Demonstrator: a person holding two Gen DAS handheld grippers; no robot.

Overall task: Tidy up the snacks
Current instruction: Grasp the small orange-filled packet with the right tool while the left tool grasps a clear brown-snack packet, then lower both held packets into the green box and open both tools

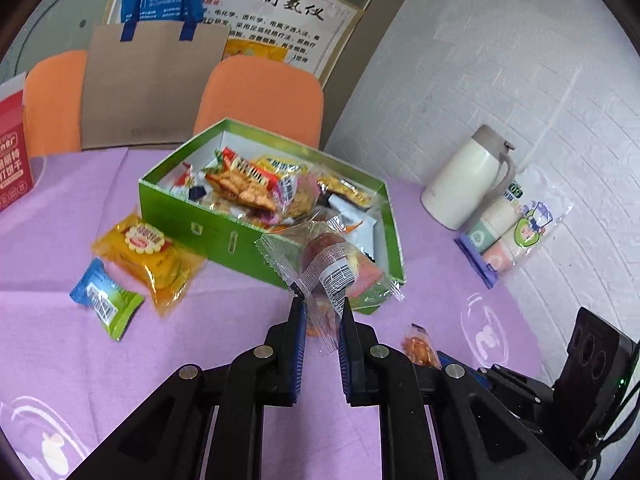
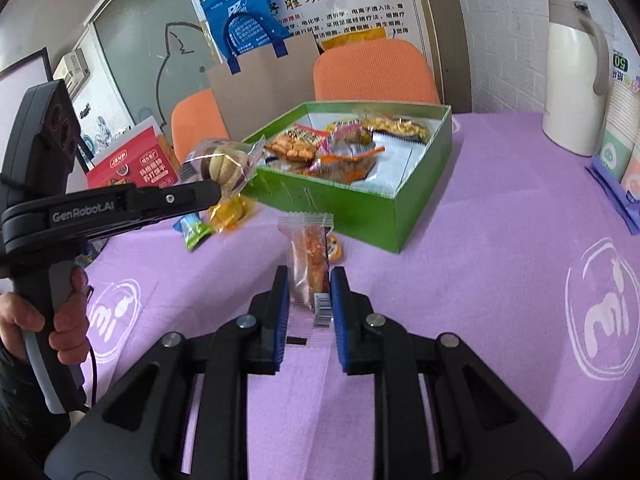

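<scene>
The left hand-held gripper (image 1: 323, 300) is clamping a clear-wrapped snack (image 1: 336, 258), holding it in the air at the near corner of the green box (image 1: 224, 232). The right hand-held gripper (image 2: 309, 282) is closing on a long clear packet (image 2: 310, 260), though whether the pads are pressing it cannot be told; the packet is sitting low over the purple tabletop (image 2: 480, 264) just before the box. Inside the box, assorted snacks are lying piled. A yellow pack (image 1: 150, 256) and a blue-green pack (image 1: 106, 298) are lying on the tabletop left of the box. A white jug (image 1: 466, 178) is standing well apart.
</scene>
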